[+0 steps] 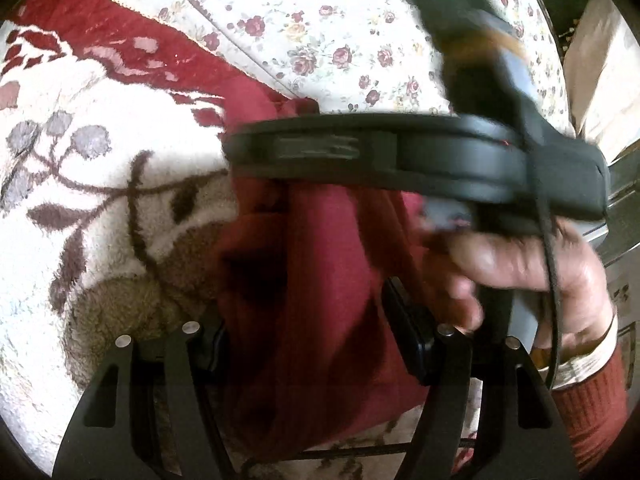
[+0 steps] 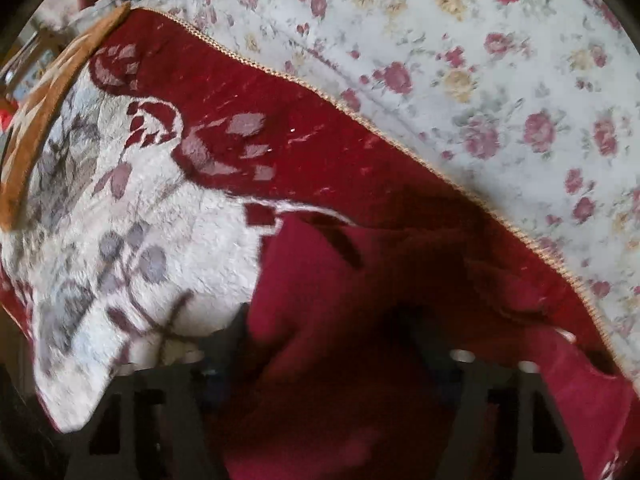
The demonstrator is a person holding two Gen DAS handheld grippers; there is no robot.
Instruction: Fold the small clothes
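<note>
Red garment [image 1: 316, 300] gathered between both grippers over a patterned blanket.

Item: dark red small garment, bunched into vertical folds; in the left wrist view it fills the centre toward 6 o'clock, passing between the fingers of the left gripper [image 1: 316, 356], which close narrowly on the cloth. Right gripper [image 1: 420, 160] crosses that view at 1 to 3 o'clock as a blurred black bar, carried by the person's right hand [image 1: 532, 276]; the garment hangs beneath it. In the right wrist view the garment [image 2: 352, 340] drapes over the right gripper [image 2: 320, 364] at 6 o'clock, hiding the finger gap: grip state cannot be told. Support: fleece blanket [image 1: 100, 168], cream with a red border, at 9 o'clock; floral sheet [image 1: 340, 32] at 12 o'clock.
</note>
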